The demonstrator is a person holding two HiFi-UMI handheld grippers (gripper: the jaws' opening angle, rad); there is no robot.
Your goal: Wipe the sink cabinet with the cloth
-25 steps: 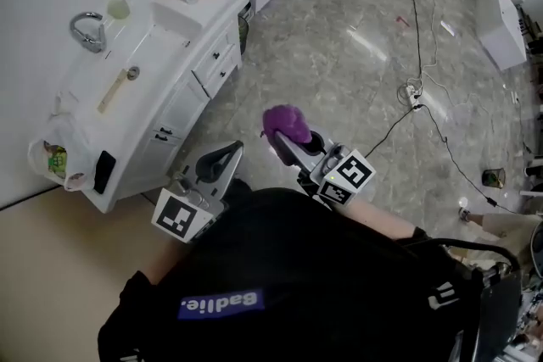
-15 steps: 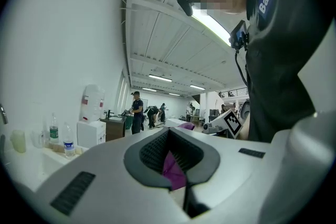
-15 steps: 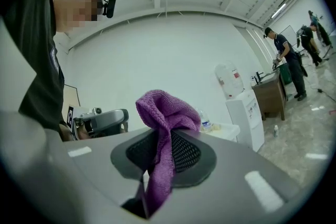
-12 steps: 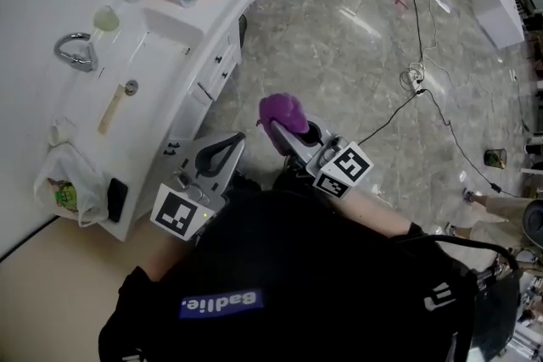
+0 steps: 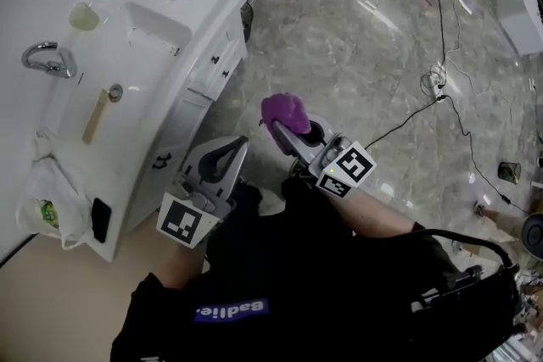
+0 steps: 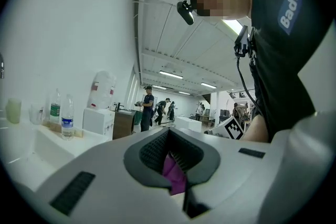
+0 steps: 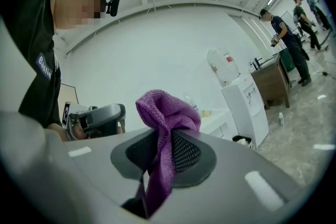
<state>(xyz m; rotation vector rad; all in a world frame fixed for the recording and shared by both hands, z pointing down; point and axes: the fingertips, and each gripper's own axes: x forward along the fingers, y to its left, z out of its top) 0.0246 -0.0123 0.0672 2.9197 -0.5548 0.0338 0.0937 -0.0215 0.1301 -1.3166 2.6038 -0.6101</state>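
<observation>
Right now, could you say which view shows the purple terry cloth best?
The right gripper view: the purple terry cloth sits central, pinched in its jaws. Head view shows a small bunch; left gripper view, a sliver.

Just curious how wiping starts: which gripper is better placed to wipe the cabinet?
Right. The right gripper is shut on the cloth; the left gripper, though nearer the cabinet, carries none in the head view.

Purple cloth [image 5: 286,110]; white sink cabinet [image 5: 146,102]; grey marbled floor [image 5: 356,47]; black-white patterned marker cube [image 5: 348,169].
</observation>
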